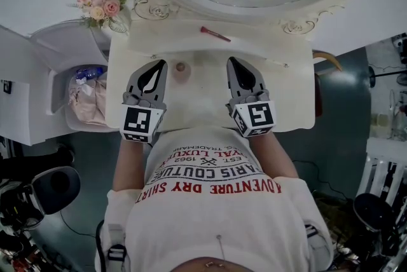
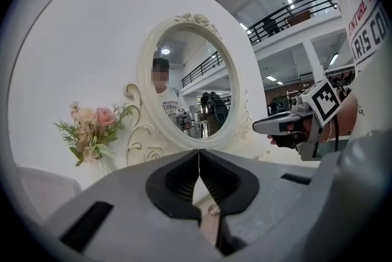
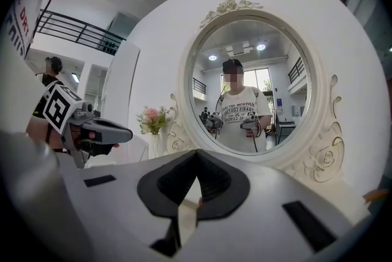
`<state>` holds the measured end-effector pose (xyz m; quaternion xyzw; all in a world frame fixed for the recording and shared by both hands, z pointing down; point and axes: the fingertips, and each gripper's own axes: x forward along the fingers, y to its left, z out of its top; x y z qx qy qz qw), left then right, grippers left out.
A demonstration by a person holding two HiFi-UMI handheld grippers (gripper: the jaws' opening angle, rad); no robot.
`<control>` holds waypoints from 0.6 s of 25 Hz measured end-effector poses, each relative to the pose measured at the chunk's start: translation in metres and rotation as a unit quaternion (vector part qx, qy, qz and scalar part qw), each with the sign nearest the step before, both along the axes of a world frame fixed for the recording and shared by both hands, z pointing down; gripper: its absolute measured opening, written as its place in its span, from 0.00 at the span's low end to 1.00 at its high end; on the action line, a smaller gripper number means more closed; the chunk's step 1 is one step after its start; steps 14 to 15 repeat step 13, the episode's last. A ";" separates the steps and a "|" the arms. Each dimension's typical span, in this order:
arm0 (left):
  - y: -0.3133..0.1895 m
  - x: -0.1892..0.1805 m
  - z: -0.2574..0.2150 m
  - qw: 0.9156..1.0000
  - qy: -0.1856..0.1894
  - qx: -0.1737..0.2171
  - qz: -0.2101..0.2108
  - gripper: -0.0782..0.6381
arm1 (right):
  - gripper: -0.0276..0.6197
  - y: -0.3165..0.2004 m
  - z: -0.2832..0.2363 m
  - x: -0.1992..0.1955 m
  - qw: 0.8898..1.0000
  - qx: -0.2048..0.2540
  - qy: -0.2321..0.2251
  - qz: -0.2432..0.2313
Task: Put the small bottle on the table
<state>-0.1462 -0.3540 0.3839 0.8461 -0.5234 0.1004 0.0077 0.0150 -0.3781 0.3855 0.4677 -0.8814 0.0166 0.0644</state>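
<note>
Head view: left gripper (image 1: 161, 65) and right gripper (image 1: 232, 61) are clenched, empty. What seems the small bottle (image 1: 180, 67) stands on the table (image 1: 289, 99) at the left's three o'clock. Placement is judged done; withdrawal is called for.

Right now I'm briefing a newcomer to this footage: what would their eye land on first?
The big oval mirror in its cream carved frame dominates the back of the white dressing table, with a pink flower bouquet at its back left. In front, the left gripper and right gripper are held side by side, jaws shut and empty.
</note>
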 end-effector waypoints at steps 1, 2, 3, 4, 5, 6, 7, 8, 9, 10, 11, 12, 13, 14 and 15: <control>-0.001 0.000 0.000 1.000 0.000 0.000 0.000 0.12 | 0.04 0.000 0.000 0.000 1.000 0.001 0.000 -0.001; -0.001 0.000 0.001 1.000 -0.001 0.000 0.000 0.12 | 0.04 0.001 0.000 -0.001 1.000 0.001 0.000 -0.002; -0.002 0.001 0.001 1.000 0.000 0.000 0.000 0.12 | 0.04 0.001 0.000 -0.001 1.000 0.002 0.000 -0.003; -0.002 0.001 0.001 1.000 0.001 0.000 0.001 0.12 | 0.04 0.001 0.001 -0.001 1.000 0.002 0.000 -0.004; -0.002 0.002 0.001 1.000 0.002 0.000 0.002 0.12 | 0.04 0.001 0.001 -0.001 1.000 0.002 0.000 -0.004; -0.002 0.002 0.001 1.000 0.003 0.000 0.002 0.12 | 0.04 0.001 0.001 -0.001 1.000 0.002 -0.001 -0.004; -0.003 0.003 0.001 1.000 0.004 0.000 0.002 0.12 | 0.04 0.001 0.001 -0.001 1.000 0.002 -0.001 -0.004; -0.003 0.003 0.001 1.000 0.005 -0.001 0.003 0.12 | 0.04 0.001 0.002 0.000 1.000 0.001 -0.001 -0.004; -0.003 0.003 0.001 1.000 0.006 -0.001 0.003 0.12 | 0.04 0.001 0.002 0.000 1.000 0.001 -0.001 -0.004; -0.003 0.004 0.001 1.000 0.007 -0.001 0.004 0.12 | 0.04 0.001 0.002 0.000 1.000 0.001 -0.001 -0.004; -0.003 0.004 0.001 1.000 0.008 -0.002 0.005 0.12 | 0.04 0.000 0.002 0.000 1.000 0.001 -0.001 -0.004; -0.004 0.004 0.001 1.000 0.008 -0.002 0.006 0.12 | 0.04 0.000 0.003 0.001 1.000 0.001 -0.001 -0.004; -0.004 0.004 0.001 1.000 0.008 -0.002 0.006 0.12 | 0.04 0.000 0.003 0.001 1.000 0.001 -0.001 -0.003; -0.004 0.004 0.001 1.000 0.008 -0.002 0.006 0.12 | 0.04 0.000 0.003 0.001 1.000 0.001 -0.001 -0.003; -0.004 0.004 0.001 1.000 0.008 -0.002 0.006 0.12 | 0.04 0.000 0.003 0.001 1.000 0.001 -0.001 -0.003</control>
